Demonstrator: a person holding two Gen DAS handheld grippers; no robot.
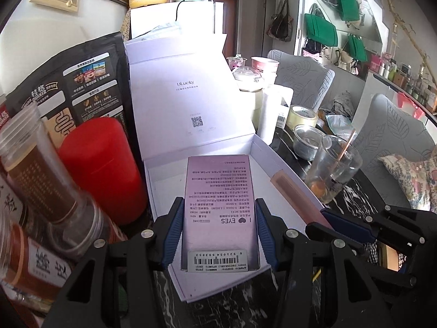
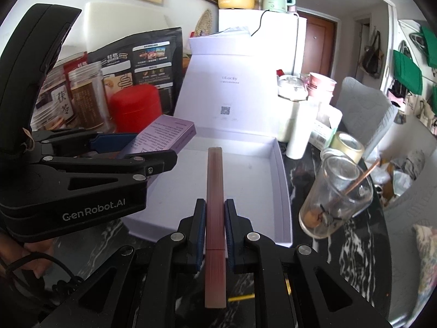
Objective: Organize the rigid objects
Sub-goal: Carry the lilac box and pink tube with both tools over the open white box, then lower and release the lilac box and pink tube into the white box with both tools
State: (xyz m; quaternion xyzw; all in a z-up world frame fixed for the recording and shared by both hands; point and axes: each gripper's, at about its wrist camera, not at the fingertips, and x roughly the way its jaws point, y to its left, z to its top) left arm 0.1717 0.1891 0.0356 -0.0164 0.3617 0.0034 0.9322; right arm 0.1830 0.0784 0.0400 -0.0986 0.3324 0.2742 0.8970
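My left gripper [image 1: 218, 205] is shut on a flat lilac carton [image 1: 220, 191] printed with text and a barcode, held over the left half of an open white gift box [image 1: 164, 199]. In the right wrist view the carton [image 2: 166, 134] tilts above the box's left side. My right gripper [image 2: 215, 205] is shut on a long slim reddish-brown stick box [image 2: 215, 191], held lengthwise over the white box's floor [image 2: 251, 180]. In the left wrist view that stick box [image 1: 289, 191] lies along the box's right wall, with the right gripper [image 1: 327, 216] behind it.
The box lid [image 1: 185, 95] stands open at the back. A red canister [image 1: 101, 166], jars [image 1: 41, 175] and a black pouch [image 1: 73, 82] crowd the left. A glass cup with a stick [image 2: 336, 191], a tape roll [image 2: 348, 145] and white containers [image 2: 300, 131] stand to the right on the dark marble table [image 2: 352, 246].
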